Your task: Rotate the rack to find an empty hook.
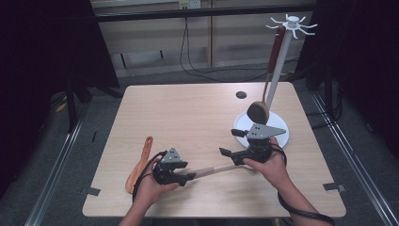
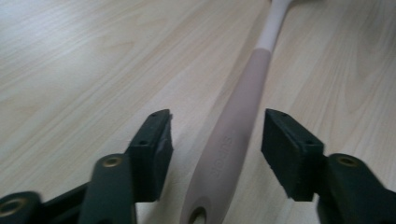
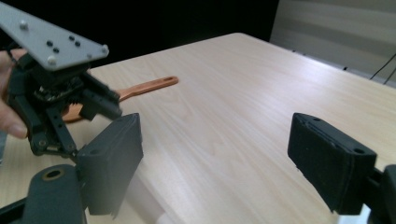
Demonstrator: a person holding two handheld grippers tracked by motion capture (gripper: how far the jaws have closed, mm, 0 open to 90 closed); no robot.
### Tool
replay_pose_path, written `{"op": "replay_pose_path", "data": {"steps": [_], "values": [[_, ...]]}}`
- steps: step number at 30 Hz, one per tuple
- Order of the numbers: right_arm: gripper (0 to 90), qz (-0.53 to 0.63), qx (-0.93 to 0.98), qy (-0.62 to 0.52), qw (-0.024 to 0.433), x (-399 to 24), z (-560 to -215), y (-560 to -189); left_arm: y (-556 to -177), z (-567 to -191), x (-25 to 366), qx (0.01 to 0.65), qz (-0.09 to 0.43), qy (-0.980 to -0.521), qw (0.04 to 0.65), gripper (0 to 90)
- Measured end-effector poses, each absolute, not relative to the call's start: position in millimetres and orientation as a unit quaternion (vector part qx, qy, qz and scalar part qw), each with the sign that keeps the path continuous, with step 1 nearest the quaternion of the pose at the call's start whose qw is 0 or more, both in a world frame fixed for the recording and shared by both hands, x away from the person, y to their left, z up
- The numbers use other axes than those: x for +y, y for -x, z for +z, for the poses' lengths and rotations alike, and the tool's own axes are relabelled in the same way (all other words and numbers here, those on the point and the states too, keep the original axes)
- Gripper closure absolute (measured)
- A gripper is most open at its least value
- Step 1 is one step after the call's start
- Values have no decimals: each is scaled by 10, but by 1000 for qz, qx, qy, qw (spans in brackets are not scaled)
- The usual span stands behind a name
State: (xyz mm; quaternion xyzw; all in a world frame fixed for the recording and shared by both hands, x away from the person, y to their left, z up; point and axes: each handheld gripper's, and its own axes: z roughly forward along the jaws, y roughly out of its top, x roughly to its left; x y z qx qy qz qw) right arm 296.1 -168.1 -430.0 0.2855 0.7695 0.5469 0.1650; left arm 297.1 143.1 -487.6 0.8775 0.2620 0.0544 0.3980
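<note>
A: L gripper (image 2: 215,140)?
B: Wide, jaws either side of the spatula (image 2: 236,135) handle, which lies flat on the table (image 1: 188,108); pads apart from it.
A: R gripper (image 3: 215,163)?
B: Wide too, holding nothing, over the spatula's other end.
A: Risk?
B: Prob. the rounded handle slipping or rolling as the jaws close.
A: Writing?
B: Embossed word on the handle, too blurred to read.
</note>
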Motion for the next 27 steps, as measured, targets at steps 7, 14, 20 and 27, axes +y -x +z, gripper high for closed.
{"op": "replay_pose_path", "data": {"steps": [7,14,20,27], "values": [[188,535,796,-250,132,-1547,-4351,-3000,-2962,-4875,1572,291,68,-865,402,223],[186,490,839,-213,107,-1409,-4426,-3047,-2947,-4868,1718,326,71,-849,409,132],[212,460,861,-197,89,-1298,-4484,-3088,-2921,-4861,1810,340,78,-843,409,119],[232,429,881,-182,80,-1209,-4521,-3110,-2897,-4862,1897,349,79,-839,411,110]]}}
